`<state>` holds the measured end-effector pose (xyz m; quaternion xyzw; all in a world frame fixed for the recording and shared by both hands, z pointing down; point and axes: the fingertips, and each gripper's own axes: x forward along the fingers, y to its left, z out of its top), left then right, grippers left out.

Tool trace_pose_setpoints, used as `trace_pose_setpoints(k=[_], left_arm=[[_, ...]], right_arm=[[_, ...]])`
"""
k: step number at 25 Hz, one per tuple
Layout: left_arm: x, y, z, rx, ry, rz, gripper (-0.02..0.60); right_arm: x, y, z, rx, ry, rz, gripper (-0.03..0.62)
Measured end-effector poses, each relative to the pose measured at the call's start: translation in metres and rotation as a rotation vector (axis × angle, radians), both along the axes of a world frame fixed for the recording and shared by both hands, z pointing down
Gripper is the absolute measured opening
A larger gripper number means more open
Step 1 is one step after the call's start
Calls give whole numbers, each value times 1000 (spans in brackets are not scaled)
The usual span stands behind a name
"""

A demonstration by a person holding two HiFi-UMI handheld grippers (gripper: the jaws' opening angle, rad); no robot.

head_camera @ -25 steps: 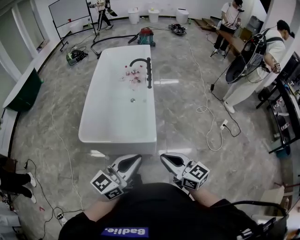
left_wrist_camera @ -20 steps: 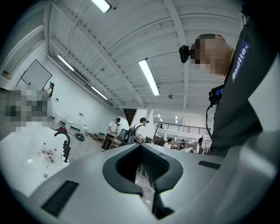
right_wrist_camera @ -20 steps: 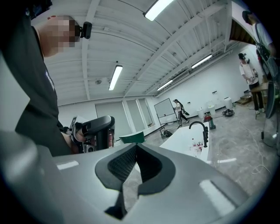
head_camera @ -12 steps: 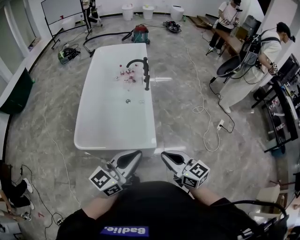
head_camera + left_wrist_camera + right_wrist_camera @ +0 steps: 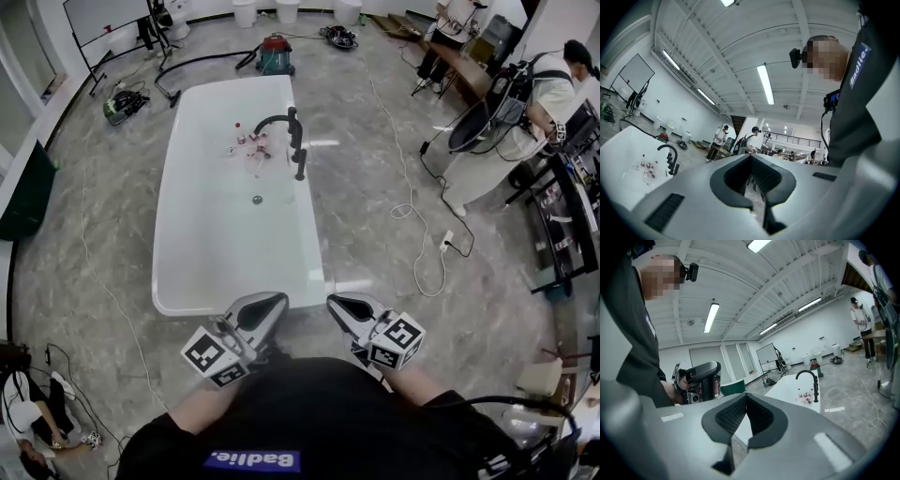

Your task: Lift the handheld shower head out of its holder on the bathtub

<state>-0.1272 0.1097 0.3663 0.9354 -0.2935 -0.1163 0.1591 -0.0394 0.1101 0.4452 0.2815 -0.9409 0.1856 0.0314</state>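
**Holding 2 shut, empty grippers at the near end of the tub**

The person is holding the grey left gripper [image 5: 277,299] and the grey right gripper [image 5: 332,303] side by side, low in the head view. Each is carrying its cube of square markers. Both are pointing toward the near end of the white freestanding bathtub [image 5: 187,281], which is standing lengthwise on the grey marble-patterned floor [image 5: 375,253].

In the left gripper view, the 2 jaws are pressing together with nothing between them. In the right gripper view, the jaws are likewise meeting each other and gripping nothing. That view is also catching the person's hand [image 5: 682,385] wrapping around the other gripper's dark handle.

The black handheld shower head [image 5: 300,167] is sitting upright against the black faucet column [image 5: 293,127] on the tub's right rim, in the far half of the tub. It is well apart from both grippers. Its holder is too small to make out. The faucet's curved black spout [image 5: 267,120] is arching over the basin.

A few small red-and-white bottles [image 5: 248,148] are lying on the tub floor just beside the faucet, and a round metal drain [image 5: 257,199] is showing nearer the middle.

Beyond the tub, a red vacuum cleaner [image 5: 275,53] is standing on the floor. A white cable [image 5: 410,202] is trailing across the tiles to the right, where a person in white clothes [image 5: 525,122] is standing.
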Motion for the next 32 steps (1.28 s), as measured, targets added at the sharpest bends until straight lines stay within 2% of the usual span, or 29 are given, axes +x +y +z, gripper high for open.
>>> trace_pose_setpoints(k=[10,15,23,28,32], left_arm=[[-49,-77,-2,15,13,54,-6],[-57,-95,2,13,11,100,-6],[-49,-120,0,3,10,137,-6],[-32,-134,5,6,-13,127,-6],[-17,-150,5,9,-34,88,-6]], right_arm=[[-42,-68,5,-39,-19,113,3],[-50,-82,7,-34,-18,153,2],[-43,-105,6,-43,-18,189,2],[-33,-125,11,-35,-30,161,2],[-20,-144,9,-23,-39,117,3]])
